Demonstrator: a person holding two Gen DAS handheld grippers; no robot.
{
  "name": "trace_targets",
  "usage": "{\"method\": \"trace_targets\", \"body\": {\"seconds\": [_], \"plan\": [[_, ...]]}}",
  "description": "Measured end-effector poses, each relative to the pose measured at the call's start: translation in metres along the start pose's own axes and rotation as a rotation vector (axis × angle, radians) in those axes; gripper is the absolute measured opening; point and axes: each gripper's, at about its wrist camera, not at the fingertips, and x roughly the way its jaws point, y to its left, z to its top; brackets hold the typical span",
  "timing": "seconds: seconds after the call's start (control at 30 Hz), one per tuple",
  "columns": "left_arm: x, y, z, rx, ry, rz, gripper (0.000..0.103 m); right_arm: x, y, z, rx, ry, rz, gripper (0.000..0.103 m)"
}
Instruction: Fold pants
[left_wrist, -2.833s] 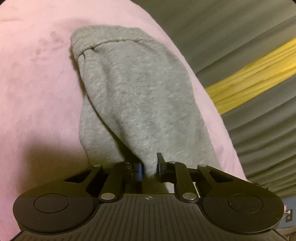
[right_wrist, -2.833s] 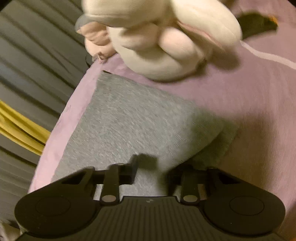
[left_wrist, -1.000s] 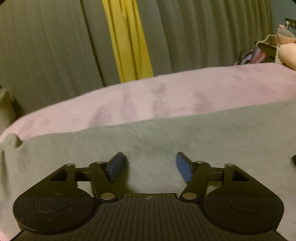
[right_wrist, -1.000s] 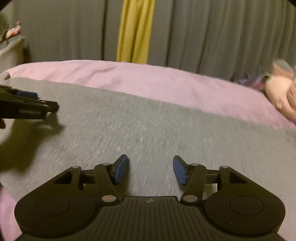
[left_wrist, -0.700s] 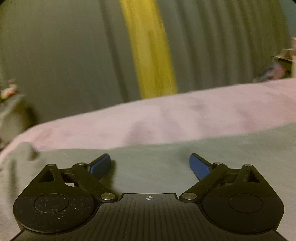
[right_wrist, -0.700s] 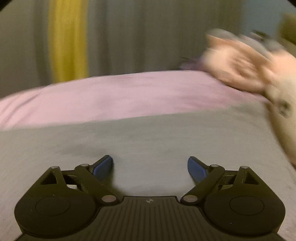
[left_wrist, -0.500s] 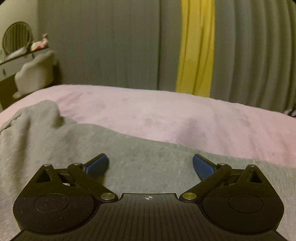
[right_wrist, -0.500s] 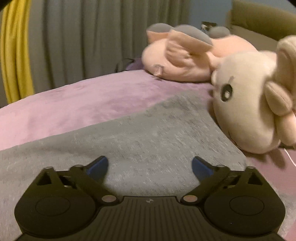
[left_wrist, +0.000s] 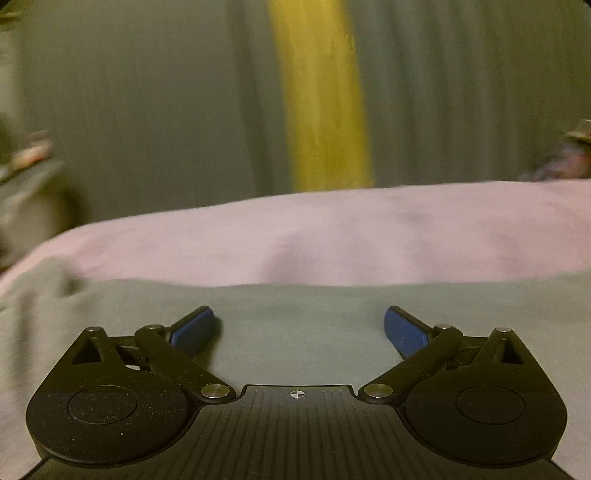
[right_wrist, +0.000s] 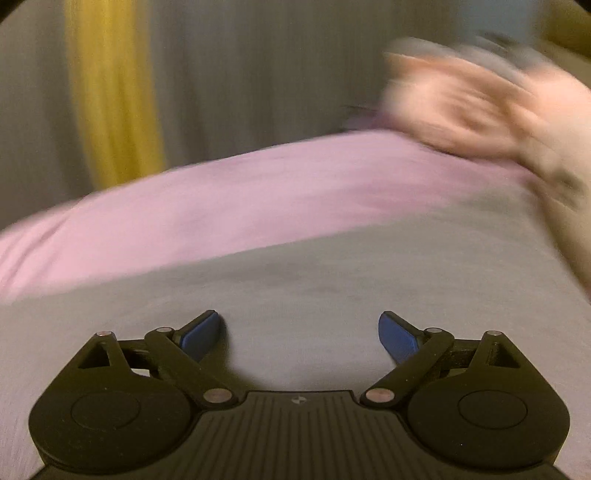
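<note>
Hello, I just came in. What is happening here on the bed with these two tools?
A person is folding grey pants on a pink bedspread, with a two-finger gripper in each hand. At this moment neither holds the cloth. The left gripper is wide open after just opening, and the right gripper is open too, its jaws just closing a little. Nothing is between either pair. The pants lie spread flat beneath them; a blurred plush toy lies at the right.

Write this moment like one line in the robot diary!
left tongs: open, nothing held | right tongs: open, nothing held, just closing slightly | gray pants: flat on pink bed | plush toy: beside pants
</note>
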Motion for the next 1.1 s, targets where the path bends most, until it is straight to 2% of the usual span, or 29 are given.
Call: {"method": "trace_targets", "body": {"seconds": [0.07, 0.1, 0.17, 0.2, 0.3, 0.37, 0.47, 0.5, 0.57, 0.7, 0.83, 0.9, 0.93, 0.97, 1.03, 1.1], "plan": [[0.004, 0.014, 0.001, -0.082, 0.037, 0.069, 0.103, -0.009, -0.034, 0.009, 0.132, -0.009, -0.079, 0.058], [0.004, 0.02, 0.002, -0.111, 0.05, 0.084, 0.103, -0.018, -0.048, 0.011, 0.188, -0.009, -0.105, 0.052], [0.0, 0.026, 0.003, -0.143, 0.077, 0.086, 0.102, -0.041, -0.075, 0.014, 0.301, -0.005, -0.17, 0.052], [-0.005, 0.029, 0.004, -0.147, 0.086, 0.08, 0.102, -0.057, -0.09, 0.01, 0.361, -0.011, -0.171, 0.052], [-0.025, 0.031, 0.005, -0.162, 0.096, 0.037, 0.102, -0.107, -0.14, -0.011, 0.564, -0.057, -0.111, 0.056], [-0.051, 0.032, 0.003, -0.172, 0.07, 0.0, 0.102, -0.133, -0.174, -0.034, 0.656, -0.059, -0.11, 0.061], [-0.073, 0.027, 0.008, -0.185, 0.039, -0.039, 0.102, -0.147, -0.211, -0.064, 0.762, 0.03, -0.115, 0.071], [-0.078, 0.025, 0.009, -0.191, 0.035, -0.05, 0.102, -0.145, -0.221, -0.074, 0.823, 0.062, -0.08, 0.071], [-0.085, 0.025, 0.012, -0.212, 0.066, -0.068, 0.102, -0.143, -0.235, -0.085, 0.918, 0.058, 0.029, 0.073], [-0.104, 0.037, 0.008, -0.308, 0.119, -0.133, 0.102, -0.127, -0.24, -0.079, 0.915, 0.04, 0.073, 0.079], [-0.122, 0.045, 0.003, -0.357, 0.127, -0.173, 0.102, -0.11, -0.229, -0.06, 0.825, 0.041, 0.083, 0.08], [-0.121, 0.043, 0.001, -0.356, 0.15, -0.183, 0.102, -0.1, -0.226, -0.055, 0.791, 0.042, 0.127, 0.062], [-0.119, 0.041, 0.0, -0.35, 0.163, -0.181, 0.102, -0.097, -0.226, -0.056, 0.799, 0.057, 0.14, 0.049], [-0.115, 0.039, 0.0, -0.34, 0.179, -0.176, 0.102, -0.1, -0.225, -0.06, 0.813, 0.053, 0.134, 0.042], [-0.109, 0.033, -0.001, -0.318, 0.224, -0.164, 0.102, -0.097, -0.233, -0.065, 0.872, 0.03, 0.168, 0.04], [-0.101, 0.029, -0.003, -0.301, 0.254, -0.152, 0.102, -0.096, -0.239, -0.072, 0.931, 0.016, 0.204, 0.046]]}}
